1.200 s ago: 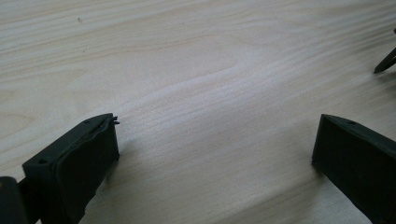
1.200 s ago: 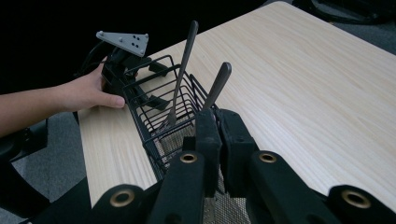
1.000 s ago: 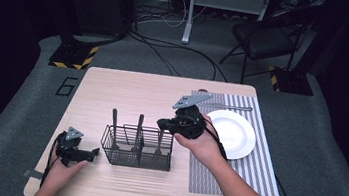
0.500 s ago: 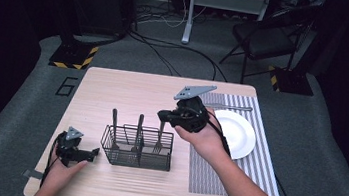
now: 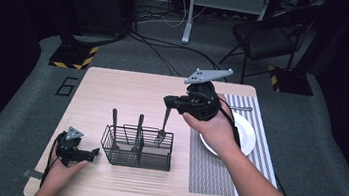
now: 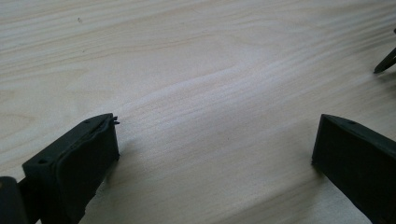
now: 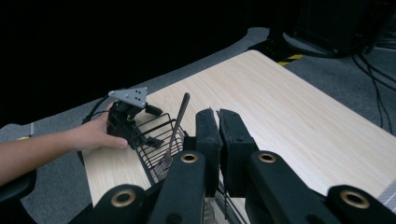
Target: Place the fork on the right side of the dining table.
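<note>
A black wire basket point(image 5: 124, 158) stands on the wooden table point(image 5: 113, 88), with two utensils point(image 5: 114, 121) upright in it, handles up. My right gripper point(image 5: 169, 101) hovers above the basket's right end, shut on the top of a fork point(image 5: 164, 123) that hangs tines down at rim height. In the right gripper view my right gripper point(image 7: 218, 116) has its jaws together, and a fork point(image 7: 176, 133) shows over the basket point(image 7: 156, 140) just left of them. My left gripper point(image 5: 93, 153) rests on the table left of the basket. It is open point(image 6: 215, 135) over bare wood.
A white plate point(image 5: 244, 135) lies on a striped placemat point(image 5: 214, 171) at the right, behind my right hand. A piece of cutlery point(image 5: 242, 108) lies at the mat's far edge. Cables and a chair point(image 5: 265, 36) are on the floor beyond the table.
My right gripper has risen, lifting the fork up out of the basket. The left gripper has stayed where it was.
</note>
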The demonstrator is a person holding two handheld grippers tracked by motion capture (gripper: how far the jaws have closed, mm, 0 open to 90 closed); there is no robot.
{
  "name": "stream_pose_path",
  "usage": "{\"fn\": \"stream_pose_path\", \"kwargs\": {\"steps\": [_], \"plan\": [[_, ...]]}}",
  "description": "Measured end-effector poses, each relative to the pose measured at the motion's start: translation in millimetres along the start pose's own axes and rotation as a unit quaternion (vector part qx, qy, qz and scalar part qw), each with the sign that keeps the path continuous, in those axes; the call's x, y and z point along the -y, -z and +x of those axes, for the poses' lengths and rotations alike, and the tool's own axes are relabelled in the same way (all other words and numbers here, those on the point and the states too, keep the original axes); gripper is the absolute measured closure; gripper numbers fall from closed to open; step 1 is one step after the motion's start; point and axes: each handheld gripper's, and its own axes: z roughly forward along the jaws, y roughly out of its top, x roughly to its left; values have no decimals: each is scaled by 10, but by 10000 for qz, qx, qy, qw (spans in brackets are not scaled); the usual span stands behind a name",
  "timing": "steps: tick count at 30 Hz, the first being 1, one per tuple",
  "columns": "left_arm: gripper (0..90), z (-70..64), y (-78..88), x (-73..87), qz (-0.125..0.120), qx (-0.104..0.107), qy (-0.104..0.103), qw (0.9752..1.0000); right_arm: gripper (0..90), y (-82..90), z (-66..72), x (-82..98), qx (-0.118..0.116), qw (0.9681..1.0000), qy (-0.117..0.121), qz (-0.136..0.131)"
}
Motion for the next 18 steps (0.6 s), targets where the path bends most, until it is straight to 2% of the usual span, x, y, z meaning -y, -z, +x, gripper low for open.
{"fn": "stream_pose_path", "kwargs": {"steps": [7, 18], "plan": [[1, 0, -1, 0, 0, 8, 4, 10000, 872, 229, -67, -90, 157, 9997, -109, -159], [1, 0, -1, 0, 0, 9, 1, 10000, 872, 532, -203, -114, 433, 9985, -226, -258]]}}
